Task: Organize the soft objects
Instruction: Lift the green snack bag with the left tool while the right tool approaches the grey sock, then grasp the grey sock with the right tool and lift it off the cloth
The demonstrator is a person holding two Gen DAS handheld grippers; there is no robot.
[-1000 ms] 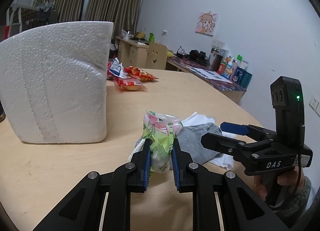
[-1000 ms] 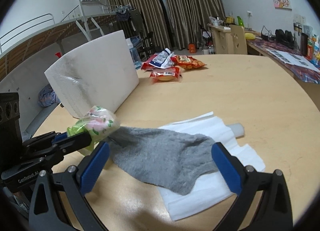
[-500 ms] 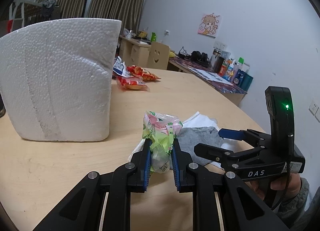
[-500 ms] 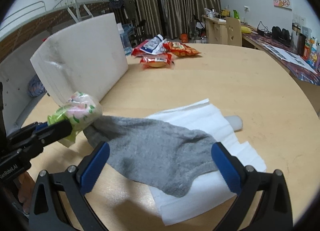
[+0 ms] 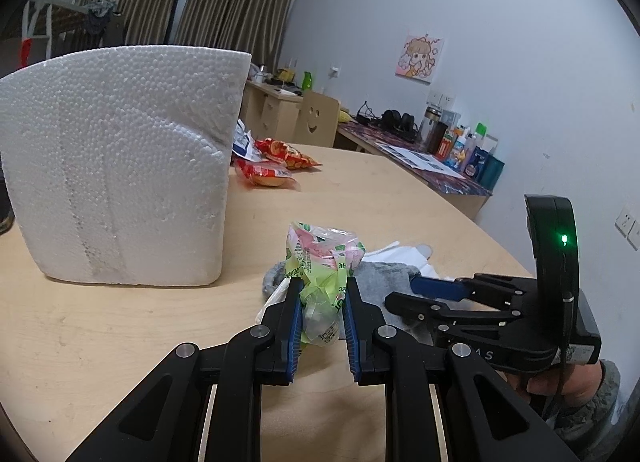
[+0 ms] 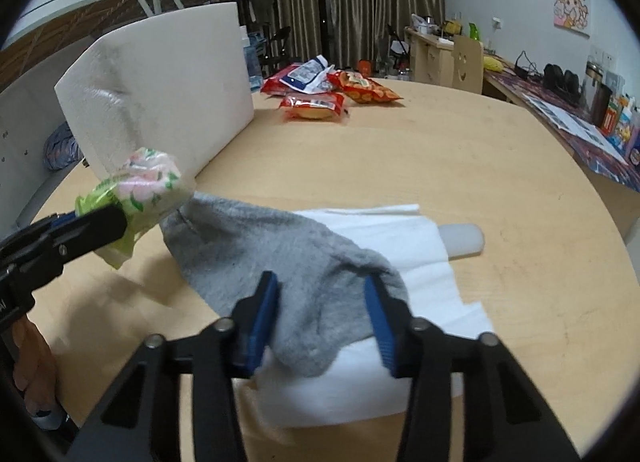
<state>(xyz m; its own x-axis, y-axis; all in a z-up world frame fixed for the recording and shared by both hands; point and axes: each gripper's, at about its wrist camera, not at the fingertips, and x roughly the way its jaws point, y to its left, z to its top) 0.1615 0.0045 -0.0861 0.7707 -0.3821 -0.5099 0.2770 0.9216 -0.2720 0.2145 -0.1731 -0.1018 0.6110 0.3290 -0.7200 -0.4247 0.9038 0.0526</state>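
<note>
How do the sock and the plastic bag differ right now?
The sock is grey knit; the bag is crinkled green-and-pink plastic. The sock lies flat on white paper; the bag is held bunched in the left gripper. Both are soft.

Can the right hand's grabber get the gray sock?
Probably yes. The right gripper already has the gray sock between its closing jaws, with nothing in the way. The left gripper only pinches the green packet beside it.

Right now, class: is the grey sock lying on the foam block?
No, the sock lies on white paper on the table, apart from the foam block.
</note>
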